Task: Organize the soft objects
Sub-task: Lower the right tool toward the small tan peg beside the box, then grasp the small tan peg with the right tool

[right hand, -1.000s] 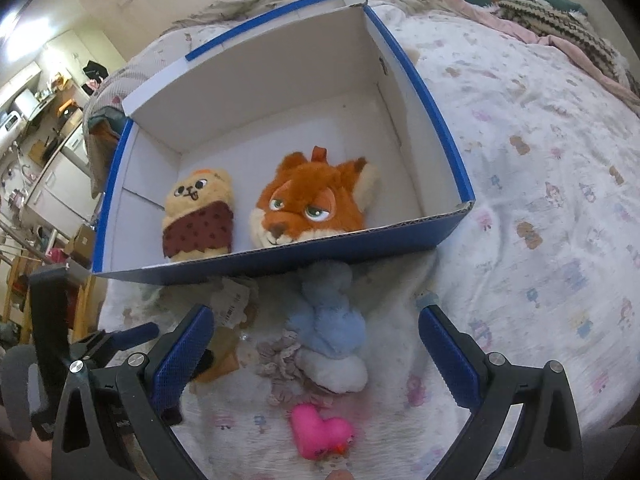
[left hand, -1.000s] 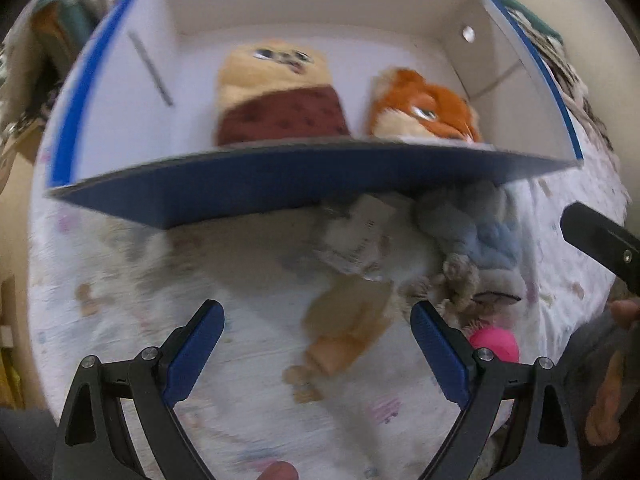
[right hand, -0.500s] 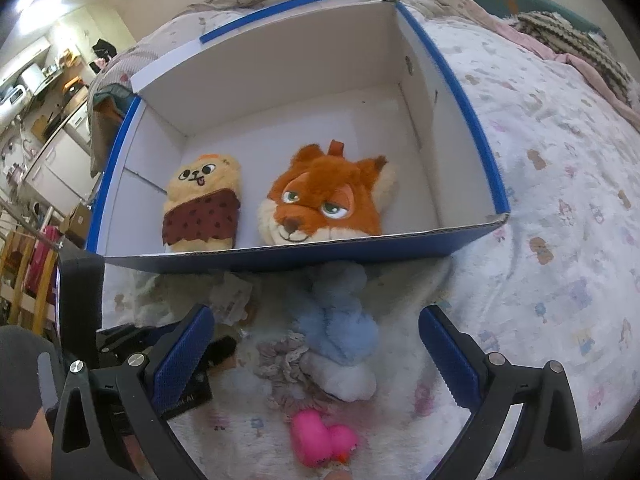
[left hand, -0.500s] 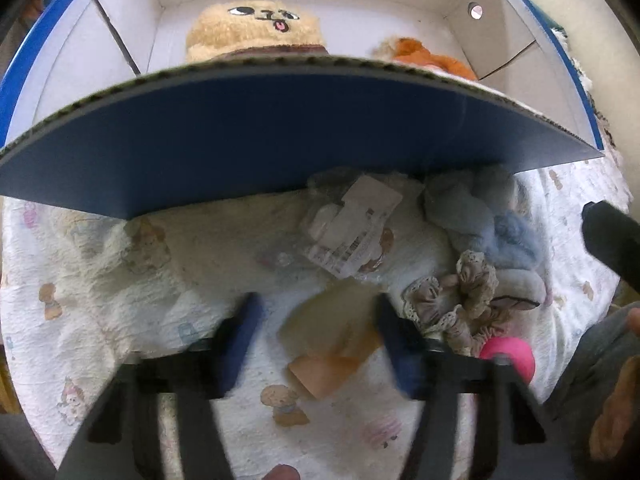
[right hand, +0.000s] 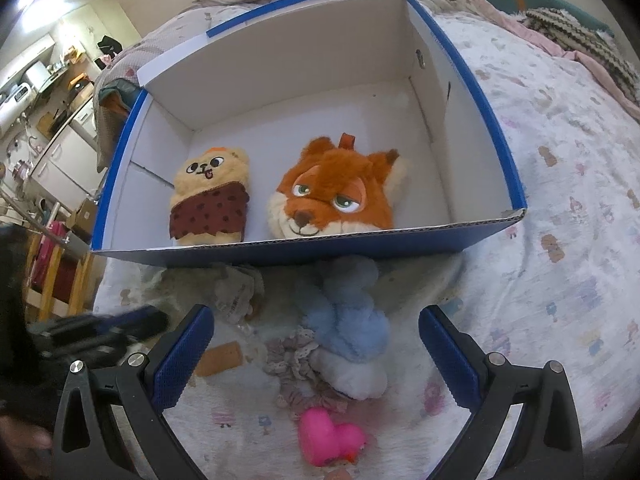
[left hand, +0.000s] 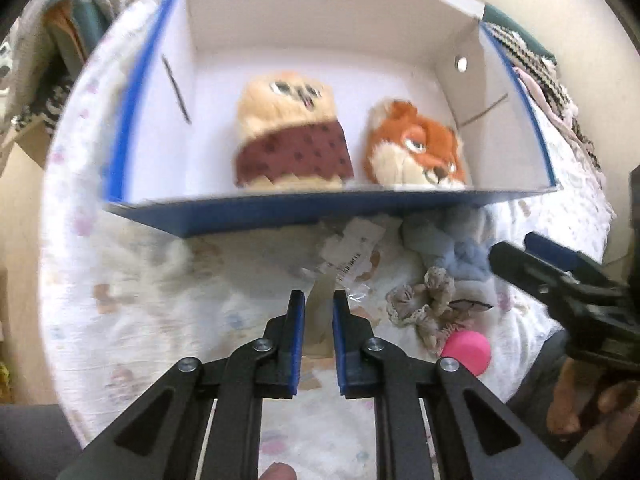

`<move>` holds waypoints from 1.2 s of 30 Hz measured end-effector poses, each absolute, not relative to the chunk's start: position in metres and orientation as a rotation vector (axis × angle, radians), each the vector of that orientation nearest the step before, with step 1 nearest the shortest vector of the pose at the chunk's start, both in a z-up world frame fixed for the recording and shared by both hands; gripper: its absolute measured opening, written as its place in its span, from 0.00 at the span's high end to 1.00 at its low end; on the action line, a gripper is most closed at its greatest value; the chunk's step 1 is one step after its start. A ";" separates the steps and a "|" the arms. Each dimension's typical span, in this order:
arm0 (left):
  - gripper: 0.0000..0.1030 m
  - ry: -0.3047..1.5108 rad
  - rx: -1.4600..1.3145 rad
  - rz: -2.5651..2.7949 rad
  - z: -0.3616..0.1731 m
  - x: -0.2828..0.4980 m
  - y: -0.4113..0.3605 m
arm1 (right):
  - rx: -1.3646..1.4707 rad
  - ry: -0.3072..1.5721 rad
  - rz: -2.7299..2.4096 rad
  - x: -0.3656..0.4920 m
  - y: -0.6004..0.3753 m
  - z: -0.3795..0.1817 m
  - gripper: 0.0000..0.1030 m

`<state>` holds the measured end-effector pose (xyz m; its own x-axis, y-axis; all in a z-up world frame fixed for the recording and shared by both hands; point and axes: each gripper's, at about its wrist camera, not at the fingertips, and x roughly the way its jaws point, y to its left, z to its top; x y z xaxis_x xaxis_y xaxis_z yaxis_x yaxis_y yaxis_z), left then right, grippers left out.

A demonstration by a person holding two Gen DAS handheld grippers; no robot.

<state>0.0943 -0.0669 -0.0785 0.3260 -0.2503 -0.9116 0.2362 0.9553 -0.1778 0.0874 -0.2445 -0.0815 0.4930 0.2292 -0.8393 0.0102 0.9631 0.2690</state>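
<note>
A blue-and-white cardboard box [right hand: 492, 132] on the bed holds a beige plush [right hand: 210, 196] and an orange fox plush [right hand: 334, 194]. In front of it lie a light-blue plush [right hand: 352, 320], a lace scrunchie [right hand: 294, 356], a pink heart [right hand: 330, 436] and a tan soft piece with a paper tag [right hand: 236, 292]. My left gripper [left hand: 319, 300] is shut on the cream end of the tan soft piece [left hand: 320, 292], near the tag [left hand: 352, 246]. My right gripper [right hand: 316, 356] is open and empty above the blue plush and scrunchie.
The bed has a white printed sheet [right hand: 568, 208]. Blankets [right hand: 580, 40] are heaped at the far right. Kitchen furniture [right hand: 60, 140] stands beyond the bed's left edge. The right gripper shows in the left wrist view [left hand: 568, 288].
My left gripper dropped toward the tan soft piece, closed its jaws on it and has risen. The right gripper moved slightly forward and stays open.
</note>
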 end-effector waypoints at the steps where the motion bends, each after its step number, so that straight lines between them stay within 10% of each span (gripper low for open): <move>1: 0.88 1.185 -0.005 -0.314 -0.072 0.092 -0.064 | 0.248 1.051 0.143 0.088 -0.243 -0.081 0.00; 11: 0.88 1.094 0.010 -0.152 -0.050 0.072 -0.011 | 0.142 1.153 0.428 0.082 -0.179 -0.092 0.01; 14: 0.88 1.086 -0.042 -0.135 -0.047 0.077 0.000 | 0.086 1.202 0.461 0.085 -0.157 -0.104 0.23; 23: 0.88 1.096 -0.096 -0.102 -0.054 0.082 0.012 | 0.027 1.291 0.467 0.094 -0.127 -0.143 0.33; 28: 0.88 1.120 -0.103 -0.103 -0.058 0.085 0.009 | -0.022 1.292 0.449 0.095 -0.117 -0.153 0.55; 31: 0.88 1.126 -0.102 -0.103 -0.060 0.085 0.008 | -0.021 1.280 0.460 0.093 -0.117 -0.151 0.91; 36: 0.88 1.126 -0.098 -0.100 -0.060 0.085 0.007 | -0.025 1.251 0.470 0.087 -0.120 -0.142 0.91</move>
<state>0.0853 0.0074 -0.0598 0.4270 -0.1293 -0.8950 0.0302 0.9912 -0.1288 0.0867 -0.1200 -0.1424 0.2321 0.3284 -0.9156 -0.3549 0.9050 0.2346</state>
